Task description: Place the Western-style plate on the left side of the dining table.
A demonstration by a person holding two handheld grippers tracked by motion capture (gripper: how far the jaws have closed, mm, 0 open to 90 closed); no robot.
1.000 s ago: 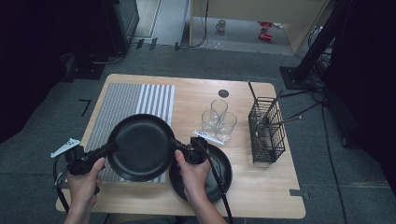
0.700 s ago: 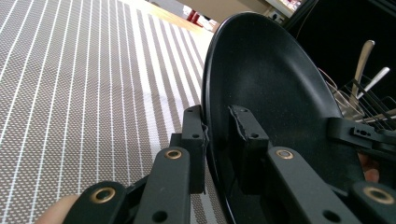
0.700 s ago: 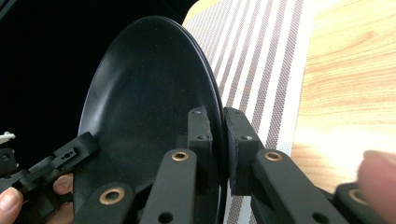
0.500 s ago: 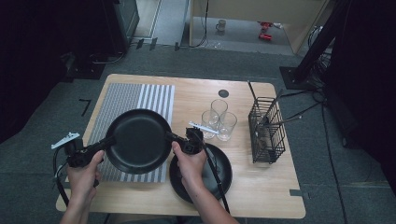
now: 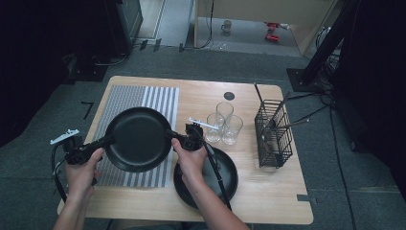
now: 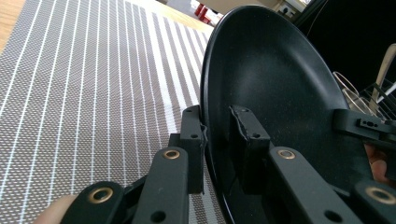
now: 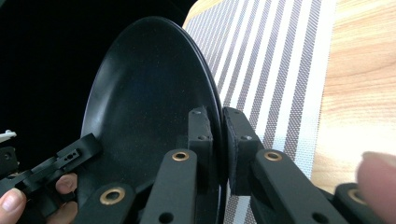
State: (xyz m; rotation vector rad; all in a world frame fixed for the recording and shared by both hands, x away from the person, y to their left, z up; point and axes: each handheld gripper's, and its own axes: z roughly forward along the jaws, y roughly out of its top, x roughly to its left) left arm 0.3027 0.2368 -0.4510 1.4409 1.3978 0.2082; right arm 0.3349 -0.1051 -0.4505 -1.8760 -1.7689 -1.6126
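Gripping the same black plate (image 5: 139,139) from opposite sides, both grippers have their jaws clamped on its rim. The left gripper (image 5: 107,140) pinches the edge nearest the person's left hand (image 5: 84,167), and in the left gripper view you can see one pad on each face of the rim, pressed tight. The right gripper (image 5: 173,136) does the same on the far edge from there, with the right hand (image 5: 191,160) just behind it; the right gripper view shows the rim sandwiched between its two pads.

So the plate hangs between the two grippers, held up off the striped placemat (image 5: 158,103) that lies underneath and beyond them. It looks roughly level from above.

Right under the right hand there's a second black plate (image 5: 230,179) lying flat on the wooden table (image 5: 268,201).

Farther out past the right gripper, three clear glasses (image 5: 224,125) stand clustered together, touching or nearly so. Beyond those, off to the side, a black wire rack (image 5: 274,136) stands with a few utensils poking out of it.
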